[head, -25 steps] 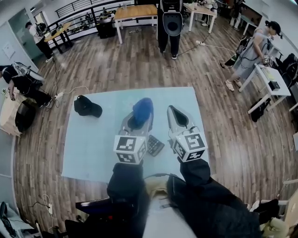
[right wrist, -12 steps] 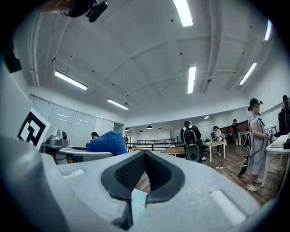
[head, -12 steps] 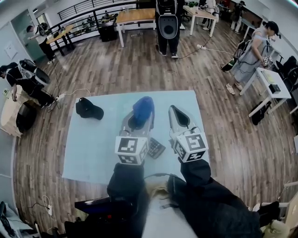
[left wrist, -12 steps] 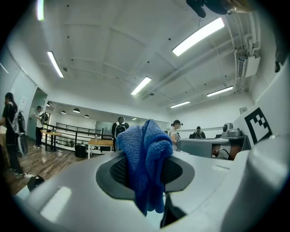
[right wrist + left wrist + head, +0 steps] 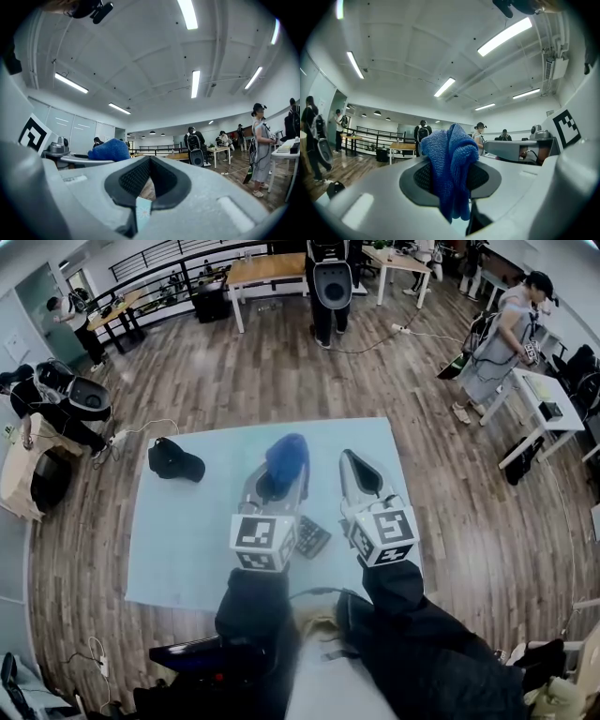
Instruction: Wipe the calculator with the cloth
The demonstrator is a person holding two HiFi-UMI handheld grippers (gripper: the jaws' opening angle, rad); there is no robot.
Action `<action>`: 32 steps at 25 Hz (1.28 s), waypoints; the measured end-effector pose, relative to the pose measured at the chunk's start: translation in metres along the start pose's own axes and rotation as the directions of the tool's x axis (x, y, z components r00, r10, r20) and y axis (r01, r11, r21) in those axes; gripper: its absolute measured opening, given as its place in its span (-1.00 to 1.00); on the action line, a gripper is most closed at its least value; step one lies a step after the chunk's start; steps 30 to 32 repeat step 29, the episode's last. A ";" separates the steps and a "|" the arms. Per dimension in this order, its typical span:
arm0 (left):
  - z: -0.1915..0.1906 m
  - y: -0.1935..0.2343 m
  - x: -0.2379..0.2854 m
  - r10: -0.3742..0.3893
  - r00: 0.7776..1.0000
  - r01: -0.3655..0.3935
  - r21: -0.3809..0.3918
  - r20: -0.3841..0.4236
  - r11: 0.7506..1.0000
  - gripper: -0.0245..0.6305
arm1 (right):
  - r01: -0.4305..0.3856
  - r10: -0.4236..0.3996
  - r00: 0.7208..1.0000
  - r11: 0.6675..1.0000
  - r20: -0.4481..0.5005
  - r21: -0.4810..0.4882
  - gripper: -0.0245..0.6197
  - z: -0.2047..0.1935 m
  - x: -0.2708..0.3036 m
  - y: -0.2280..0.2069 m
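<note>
Two claws show, the left claw (image 5: 281, 474) and the right claw (image 5: 355, 468), and each bears one cube, which makes two cubes (image 5: 263, 542). There is one surface (image 5: 187, 540), one cloth (image 5: 287, 457), one calculator (image 5: 312, 536) and one cap (image 5: 174, 461). In the head view at least four people can be counted about the room: one at the far left (image 5: 67, 315), one low by the left edge (image 5: 47, 399), one at the top (image 5: 330, 282) and one at the right (image 5: 502, 334).

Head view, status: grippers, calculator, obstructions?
Left gripper shut on blue microfibre cloth. Right gripper shut, empty. Dark keypad calculator on table between them. Black cap far left, clear.
</note>
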State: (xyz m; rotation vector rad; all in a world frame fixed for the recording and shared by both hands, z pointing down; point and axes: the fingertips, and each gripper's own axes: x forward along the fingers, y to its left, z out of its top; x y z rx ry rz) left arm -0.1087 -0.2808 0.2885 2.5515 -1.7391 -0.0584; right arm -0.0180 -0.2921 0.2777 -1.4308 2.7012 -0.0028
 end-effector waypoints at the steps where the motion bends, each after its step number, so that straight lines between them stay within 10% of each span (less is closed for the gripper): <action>1: -0.001 0.000 0.000 0.001 1.000 -0.001 0.003 -0.002 1.000 -0.54 | 0.004 -0.004 1.000 1.000 0.000 0.002 -0.93 -0.001 -0.001 -0.001; 32: -0.008 -0.014 0.005 -0.026 0.999 0.027 0.003 -0.044 1.000 -0.54 | 0.014 -0.014 1.000 0.999 -0.012 0.036 -0.93 -0.008 -0.007 -0.011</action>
